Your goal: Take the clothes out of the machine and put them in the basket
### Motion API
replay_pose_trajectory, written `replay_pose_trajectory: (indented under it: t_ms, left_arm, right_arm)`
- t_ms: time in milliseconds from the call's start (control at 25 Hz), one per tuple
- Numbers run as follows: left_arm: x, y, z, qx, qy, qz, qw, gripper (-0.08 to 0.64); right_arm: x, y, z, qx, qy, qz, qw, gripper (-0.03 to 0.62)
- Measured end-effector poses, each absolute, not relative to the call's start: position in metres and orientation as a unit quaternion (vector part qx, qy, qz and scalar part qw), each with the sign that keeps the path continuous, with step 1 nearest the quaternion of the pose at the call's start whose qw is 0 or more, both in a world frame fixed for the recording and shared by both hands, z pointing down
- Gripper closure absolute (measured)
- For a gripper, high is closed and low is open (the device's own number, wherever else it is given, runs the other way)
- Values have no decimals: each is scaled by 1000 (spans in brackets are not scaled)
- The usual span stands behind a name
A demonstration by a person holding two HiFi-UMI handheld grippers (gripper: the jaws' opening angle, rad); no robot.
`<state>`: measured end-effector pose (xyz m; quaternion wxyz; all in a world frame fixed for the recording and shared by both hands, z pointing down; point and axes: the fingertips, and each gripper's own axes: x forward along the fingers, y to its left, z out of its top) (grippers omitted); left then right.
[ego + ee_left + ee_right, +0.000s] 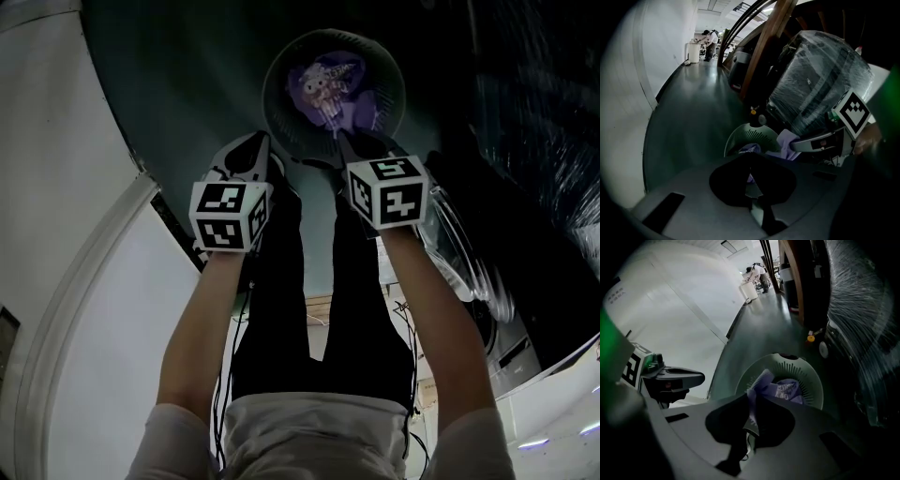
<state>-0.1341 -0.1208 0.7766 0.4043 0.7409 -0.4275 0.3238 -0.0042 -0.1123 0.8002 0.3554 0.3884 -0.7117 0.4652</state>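
**Both tongs grip cloth at the basket**

Head view: the left tongs and right tongs point down at the near rim of the basket, which stands on the floor. The lilac cloth sits inside it.

Left gripper view: the left tongs are pinched on a sliver of cloth.

Right gripper view: the right tongs are clamped on the cloth, which runs up from the basket.

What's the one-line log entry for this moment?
right gripper: shut on purple garment | left gripper: jaws near-closed, hold unclear | basket: garment mostly inside
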Motion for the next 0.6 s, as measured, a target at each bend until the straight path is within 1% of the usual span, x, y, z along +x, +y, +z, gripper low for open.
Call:
replay_pose_trajectory:
  t_ms: [240, 600]
  left_arm:
    - [-141, -115, 808, 722, -429, 341, 423, 540]
    - [-143, -108, 839, 703, -424, 357, 445, 540]
  right_arm:
    - [0, -105, 833, 388, -694, 473, 379, 563]
    - [17, -96, 872, 403, -657, 502, 391, 563]
